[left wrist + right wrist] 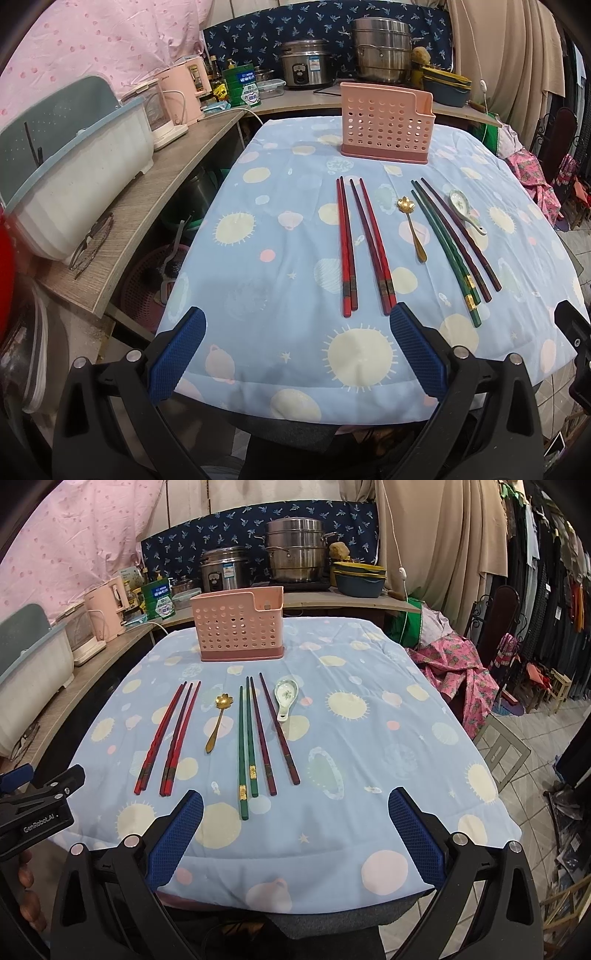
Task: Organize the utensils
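A pink perforated utensil holder [386, 123] [242, 627] stands empty at the far side of the blue tablecloth [280, 229] [369, 738]. In front of it lie two pairs of red chopsticks [364, 245] [168, 734], a gold flower spoon [413, 227] [218, 722], green chopsticks [448, 251] [245, 746], dark purple chopsticks [463, 236] [275, 727] and a white ceramic spoon [465, 211] [284, 698]. My left gripper [297, 321] is open and empty above the near table edge. My right gripper [295, 801] is open and empty too, near the chopstick ends.
A wooden shelf [155, 199] runs along the left with a white dish rack [74, 184], a pink kettle [184, 96] and glasses [92, 240]. Steel pots [295, 550] stand on the back counter. Clothes and a chair [495, 627] are at the right.
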Available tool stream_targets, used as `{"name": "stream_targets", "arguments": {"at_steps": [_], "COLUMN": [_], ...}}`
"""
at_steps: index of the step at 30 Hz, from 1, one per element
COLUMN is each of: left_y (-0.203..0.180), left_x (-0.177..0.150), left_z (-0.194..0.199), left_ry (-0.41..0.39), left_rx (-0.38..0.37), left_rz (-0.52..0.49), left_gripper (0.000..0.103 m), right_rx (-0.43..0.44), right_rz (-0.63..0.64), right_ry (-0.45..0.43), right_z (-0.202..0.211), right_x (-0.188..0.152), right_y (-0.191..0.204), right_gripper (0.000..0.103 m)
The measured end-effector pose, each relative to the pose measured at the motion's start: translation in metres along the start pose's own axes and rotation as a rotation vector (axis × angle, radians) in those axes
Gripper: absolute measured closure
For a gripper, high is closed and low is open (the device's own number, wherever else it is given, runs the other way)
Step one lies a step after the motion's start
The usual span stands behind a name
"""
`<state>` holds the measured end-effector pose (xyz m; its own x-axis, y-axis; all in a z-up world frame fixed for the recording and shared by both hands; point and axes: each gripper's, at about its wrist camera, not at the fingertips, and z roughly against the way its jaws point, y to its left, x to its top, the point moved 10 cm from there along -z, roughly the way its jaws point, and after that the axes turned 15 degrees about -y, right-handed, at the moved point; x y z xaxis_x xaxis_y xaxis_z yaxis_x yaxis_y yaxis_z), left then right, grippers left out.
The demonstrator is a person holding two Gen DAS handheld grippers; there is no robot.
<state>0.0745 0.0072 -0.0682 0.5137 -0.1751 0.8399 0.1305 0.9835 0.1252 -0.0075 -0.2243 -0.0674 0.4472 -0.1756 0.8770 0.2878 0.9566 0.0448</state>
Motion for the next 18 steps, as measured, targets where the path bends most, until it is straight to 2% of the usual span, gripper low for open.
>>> {"name": "stream_targets", "arguments": {"at_steps": [18], "left_y": [0.0], "left_x": [-0.0068], "left_z": [0.0003], "left_ry": [0.009], "left_rx": [0.0], "left_rz": [0.01], "left_gripper": [0.008], "right_rx": [-0.001], "right_rz": [0.0], "right_ry": [0.007], "right_z": [-0.0017], "right_x": [-0.0012], "right_y": [-0.0024], "right_gripper": [0.007]}}
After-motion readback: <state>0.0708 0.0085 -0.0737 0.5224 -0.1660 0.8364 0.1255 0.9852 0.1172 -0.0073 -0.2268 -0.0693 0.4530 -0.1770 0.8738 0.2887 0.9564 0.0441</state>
